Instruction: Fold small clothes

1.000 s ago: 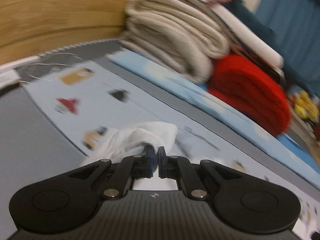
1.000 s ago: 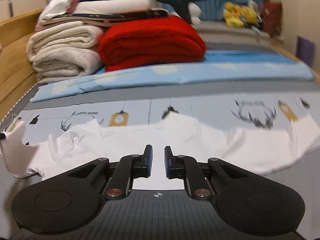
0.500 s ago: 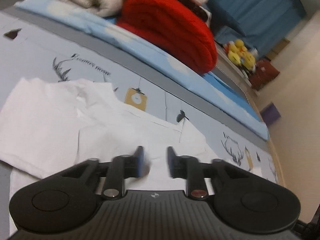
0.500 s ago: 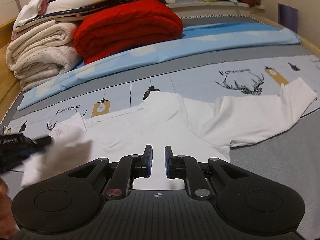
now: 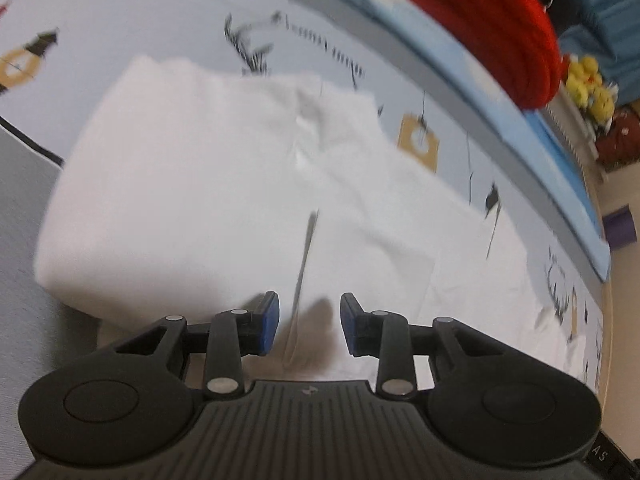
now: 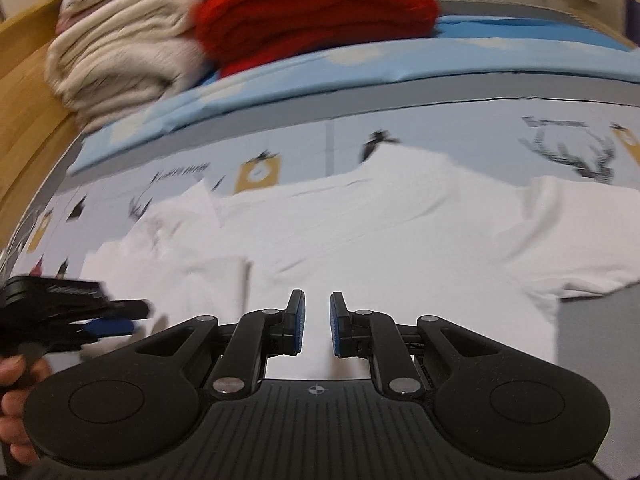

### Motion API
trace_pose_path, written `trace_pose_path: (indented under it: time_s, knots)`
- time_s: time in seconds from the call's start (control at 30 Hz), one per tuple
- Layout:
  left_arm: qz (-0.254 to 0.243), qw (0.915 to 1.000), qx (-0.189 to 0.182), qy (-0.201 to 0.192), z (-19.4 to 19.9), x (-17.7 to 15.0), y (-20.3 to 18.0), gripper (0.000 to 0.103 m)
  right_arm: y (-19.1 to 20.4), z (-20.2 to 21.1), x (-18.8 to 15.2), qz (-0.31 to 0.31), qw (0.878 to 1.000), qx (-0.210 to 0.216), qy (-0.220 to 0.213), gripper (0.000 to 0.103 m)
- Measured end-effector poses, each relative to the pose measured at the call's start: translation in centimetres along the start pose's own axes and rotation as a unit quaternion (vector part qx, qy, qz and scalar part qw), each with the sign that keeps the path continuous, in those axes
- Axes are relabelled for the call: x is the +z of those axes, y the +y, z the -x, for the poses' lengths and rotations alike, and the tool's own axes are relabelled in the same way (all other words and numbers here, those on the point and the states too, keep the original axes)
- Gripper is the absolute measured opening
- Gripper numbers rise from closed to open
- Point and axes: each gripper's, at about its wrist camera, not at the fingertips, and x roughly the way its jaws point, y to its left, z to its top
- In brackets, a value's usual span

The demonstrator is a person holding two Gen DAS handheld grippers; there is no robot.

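Left claw [image 5: 308, 324] now apart, empty, low over white shirt [image 5: 208, 184]: you just dropped sleeve [image 6: 168, 280] across body, first fold done. Shirt lies flat on bed [image 6: 420, 136]. Right claw [image 6: 317, 326] slightly apart, empty; far sleeve [image 6: 576, 216] yours next.

Home bedroom: printed bedsheet [image 6: 440, 136], folded red blanket [image 6: 316, 8], wooden bed frame [image 6: 24, 92], yellow plush toys [image 5: 592, 84].
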Motion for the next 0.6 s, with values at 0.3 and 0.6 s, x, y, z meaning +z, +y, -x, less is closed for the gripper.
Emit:
trace_pose_path:
  time_s: [0.3,0.6]
  knots:
    - [-0.035,0.9966,-0.074,-0.011,1.2,-0.1,-1.2,0.002,3.5,-1.2,-1.0,0.077,0.995,0.057,0.006,0.035]
    - [-0.13,0.9597,-0.249,-0.004,3.4,-1.7,-6.0,0.001,7.1,-0.5,-2.3,0.19,0.98,0.051,-0.036,0.045]
